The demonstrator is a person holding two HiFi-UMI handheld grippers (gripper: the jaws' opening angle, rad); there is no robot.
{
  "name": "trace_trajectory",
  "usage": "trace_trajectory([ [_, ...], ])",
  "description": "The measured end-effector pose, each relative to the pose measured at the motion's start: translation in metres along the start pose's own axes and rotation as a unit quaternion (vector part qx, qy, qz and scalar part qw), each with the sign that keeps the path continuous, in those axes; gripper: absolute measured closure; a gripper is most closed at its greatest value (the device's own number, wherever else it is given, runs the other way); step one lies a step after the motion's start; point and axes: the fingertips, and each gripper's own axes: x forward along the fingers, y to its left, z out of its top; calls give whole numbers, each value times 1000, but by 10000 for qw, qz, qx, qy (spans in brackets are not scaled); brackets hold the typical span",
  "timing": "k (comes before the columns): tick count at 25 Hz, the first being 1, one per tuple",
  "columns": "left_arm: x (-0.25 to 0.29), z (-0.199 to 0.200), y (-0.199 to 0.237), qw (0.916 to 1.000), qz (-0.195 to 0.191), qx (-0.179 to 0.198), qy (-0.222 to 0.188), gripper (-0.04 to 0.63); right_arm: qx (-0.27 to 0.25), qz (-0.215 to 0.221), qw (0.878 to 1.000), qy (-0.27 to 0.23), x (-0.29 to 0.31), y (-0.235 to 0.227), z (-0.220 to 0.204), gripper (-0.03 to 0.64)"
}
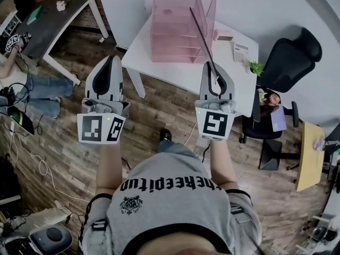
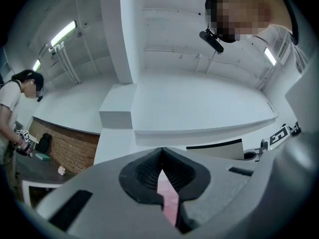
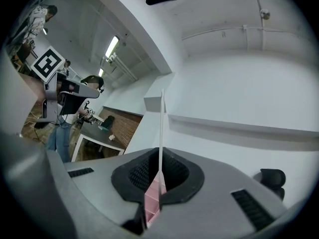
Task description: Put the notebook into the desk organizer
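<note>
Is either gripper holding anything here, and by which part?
The right gripper is shut on the notebook, pinching its near edge; it sticks out edge-on beyond the jaws. The left gripper is shut with nothing in it.

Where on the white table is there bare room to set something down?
Bare: the near strip of the white table, in front of the pink organizer. Crowded: the right end, with a small pink box, a flat white item and a plant.

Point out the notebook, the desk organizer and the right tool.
notebook [image 1: 201, 36], head view: its thin edge, midway along.
desk organizer [image 1: 167, 41], head view: its pink shelved face.
right tool [image 1: 215, 70], head view: between its fingertips, clamped on the notebook.
</note>
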Motion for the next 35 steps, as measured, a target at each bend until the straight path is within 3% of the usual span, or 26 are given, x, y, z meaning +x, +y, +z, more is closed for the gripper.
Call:
trace_trajectory([
  [7, 50, -18, 10, 10000, 67, 47, -24, 592, -680, 343, 9970, 135, 62, -5, -24, 607],
  [15, 84, -39, 18, 9999, 132, 38, 14, 592, -1753, 610, 9818, 401, 112, 0, -52, 607],
  [22, 105, -53, 23, 9998, 194, 35, 99, 592, -2812, 949, 9533, 563, 150, 9, -78, 607],
  [35, 113, -65, 31, 9994, 268, 25, 217, 592, -4073, 1372, 8932, 1322, 201, 16, -107, 607],
])
